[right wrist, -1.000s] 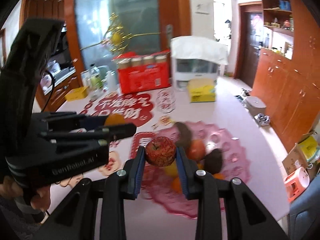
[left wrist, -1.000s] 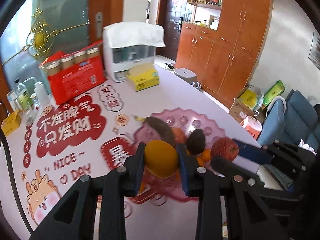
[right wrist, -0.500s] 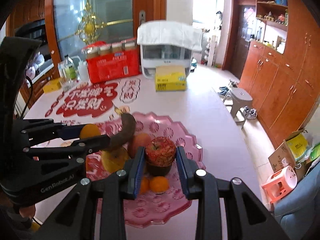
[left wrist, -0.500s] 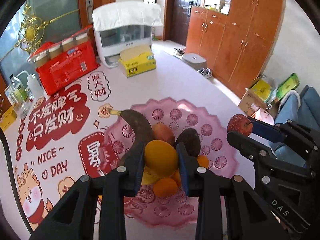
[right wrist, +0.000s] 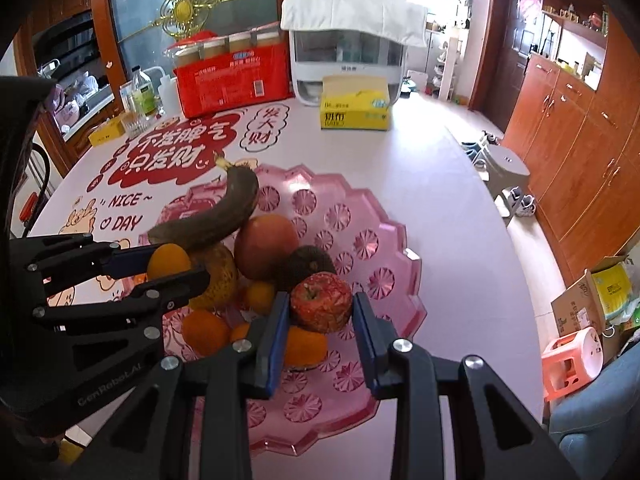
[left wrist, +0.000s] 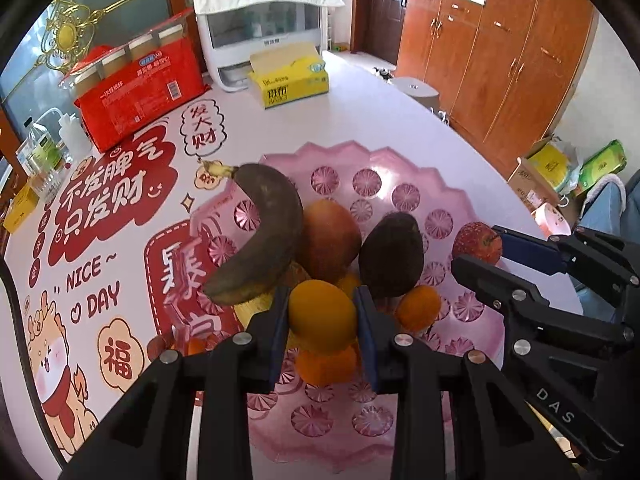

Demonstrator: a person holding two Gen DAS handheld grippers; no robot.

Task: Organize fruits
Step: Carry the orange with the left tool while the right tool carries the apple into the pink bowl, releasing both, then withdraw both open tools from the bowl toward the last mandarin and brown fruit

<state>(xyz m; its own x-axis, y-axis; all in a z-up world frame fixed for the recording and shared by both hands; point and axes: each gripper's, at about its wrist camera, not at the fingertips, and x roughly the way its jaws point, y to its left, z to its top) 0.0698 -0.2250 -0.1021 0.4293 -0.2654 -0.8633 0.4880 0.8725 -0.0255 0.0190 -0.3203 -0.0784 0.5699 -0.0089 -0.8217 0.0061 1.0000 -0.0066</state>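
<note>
My left gripper is shut on an orange fruit and hangs over the near part of a pink plastic fruit tray. My right gripper is shut on a red apple, above the same tray. In the tray lie a dark overripe banana, a reddish round fruit, a dark avocado and several small oranges. The right gripper with its apple shows at the right of the left wrist view; the left gripper with its orange shows at the left of the right wrist view.
The tray sits on a white table with a red printed cover. At the far end stand a red pack of cups, a yellow tissue box, a white appliance and bottles. Wooden cabinets and a pink stool stand beyond the table's right edge.
Both grippers came down and forward over the tray, each still holding its fruit. The tray and its fruit now look larger and closer beneath the fingers.
</note>
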